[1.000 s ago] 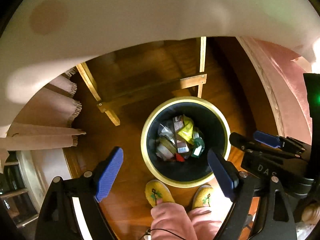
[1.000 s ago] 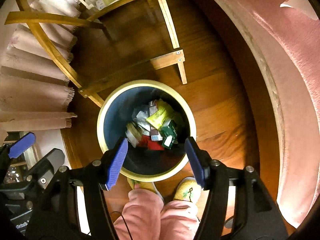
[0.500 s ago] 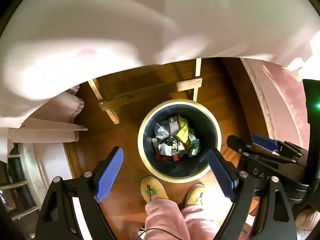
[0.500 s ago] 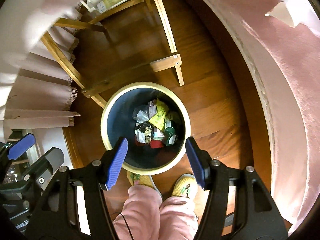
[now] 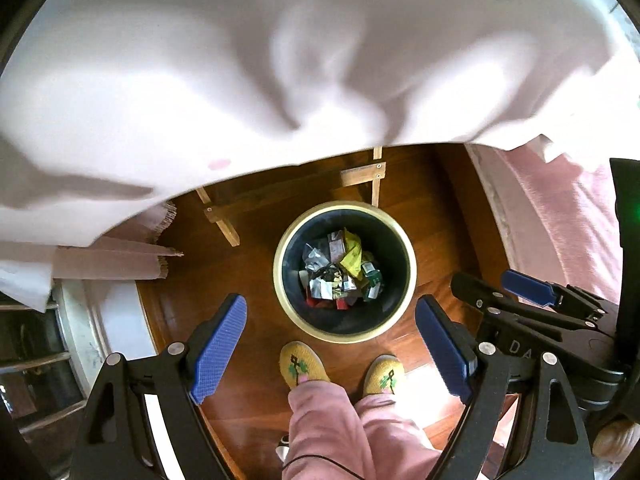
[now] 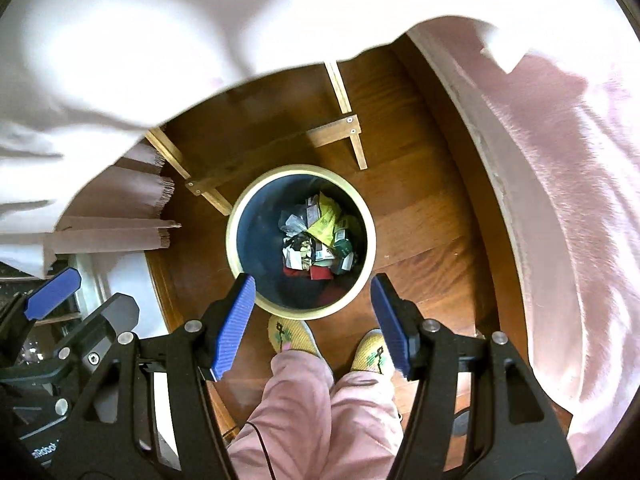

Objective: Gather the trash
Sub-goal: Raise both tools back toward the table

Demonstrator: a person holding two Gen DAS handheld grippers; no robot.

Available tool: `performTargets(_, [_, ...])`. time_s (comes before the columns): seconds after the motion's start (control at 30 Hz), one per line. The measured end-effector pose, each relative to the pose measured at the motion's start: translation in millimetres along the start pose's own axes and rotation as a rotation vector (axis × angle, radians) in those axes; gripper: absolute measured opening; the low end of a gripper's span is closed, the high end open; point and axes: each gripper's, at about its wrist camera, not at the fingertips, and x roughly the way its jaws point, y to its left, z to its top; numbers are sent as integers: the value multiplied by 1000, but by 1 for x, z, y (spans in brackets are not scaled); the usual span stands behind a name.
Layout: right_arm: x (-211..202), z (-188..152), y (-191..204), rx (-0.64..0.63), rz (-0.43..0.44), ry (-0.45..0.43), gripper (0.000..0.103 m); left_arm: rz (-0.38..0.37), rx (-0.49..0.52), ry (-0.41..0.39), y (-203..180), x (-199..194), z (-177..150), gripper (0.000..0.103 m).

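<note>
A round dark bin with a cream rim [image 5: 304,322] [image 6: 236,262] stands on the wooden floor below me. Crumpled wrappers and packets [image 5: 340,274] [image 6: 316,240], one of them yellow, lie at its bottom. My left gripper [image 5: 332,342] hangs high above the bin's near rim, open, with nothing between its blue pads. My right gripper [image 6: 312,324] is also open and empty, above the near rim. Each gripper shows at the edge of the other's view.
A white tablecloth [image 5: 280,60] [image 6: 120,40] fills the upper part of both views. Wooden table legs and a crossbar [image 6: 276,148] stand behind the bin. A pink rug [image 6: 580,200] lies to the right. The person's yellow slippers [image 5: 304,364] and pink trousers [image 6: 320,412] are just in front of the bin.
Both grippers have risen, so the bin looks smaller and farther. The white tablecloth now covers more of both views. A dark crumpled piece has appeared among the trash.
</note>
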Motion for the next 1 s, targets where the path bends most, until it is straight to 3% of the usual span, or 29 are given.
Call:
performTargets(0.4, [-134, -2, 27, -46, -11, -108, 57, 25, 56, -118, 9, -140, 16, 87])
performTargets(0.67, [-227, 9, 64, -64, -21, -256, 57, 56, 62, -267, 50, -248, 39, 87])
performTargets(1.0, [-316, 44, 133, -124, -38, -449, 57, 81, 33, -408, 109, -327, 60, 87])
